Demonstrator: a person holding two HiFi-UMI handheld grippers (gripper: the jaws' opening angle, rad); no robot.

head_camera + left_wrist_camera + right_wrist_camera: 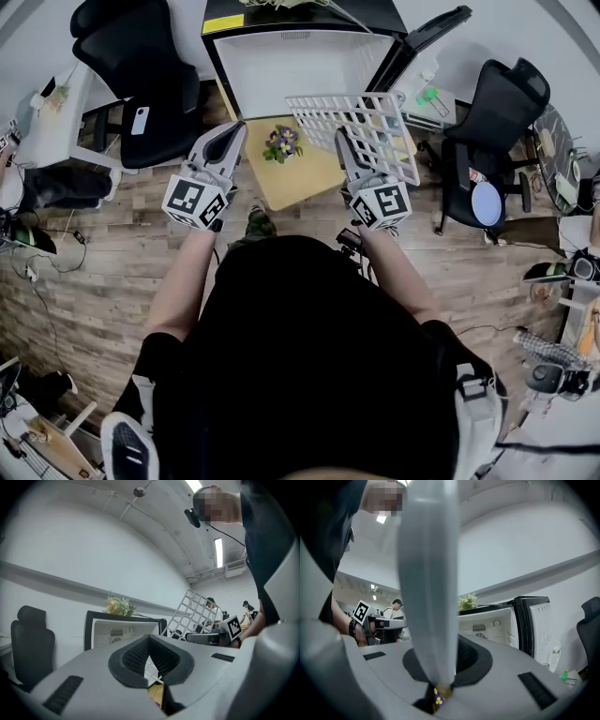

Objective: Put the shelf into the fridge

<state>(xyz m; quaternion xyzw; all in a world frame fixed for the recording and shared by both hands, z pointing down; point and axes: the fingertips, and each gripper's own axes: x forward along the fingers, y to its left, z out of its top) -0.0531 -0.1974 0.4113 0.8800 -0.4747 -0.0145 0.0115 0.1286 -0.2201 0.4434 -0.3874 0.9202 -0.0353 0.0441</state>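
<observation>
The shelf (429, 573) sits so close to the lens in the right gripper view that it is only a smeared grey band, and its grid cannot be made out. Its upper end runs off the top edge, and it covers the left part of the fridge (497, 620) ahead of the right gripper (438, 674). Below those jaws only a scrap of the flowers (438, 699) peeps out. In the left gripper view the body of the left gripper (150, 660) hides the fridge's lower part, and only a sliver of wooden table (156, 694) shows under its jaws. The figures (245, 605) far off to that gripper's right are too small to tell. In the head view the upper edge cuts off the fridge's far side.
</observation>
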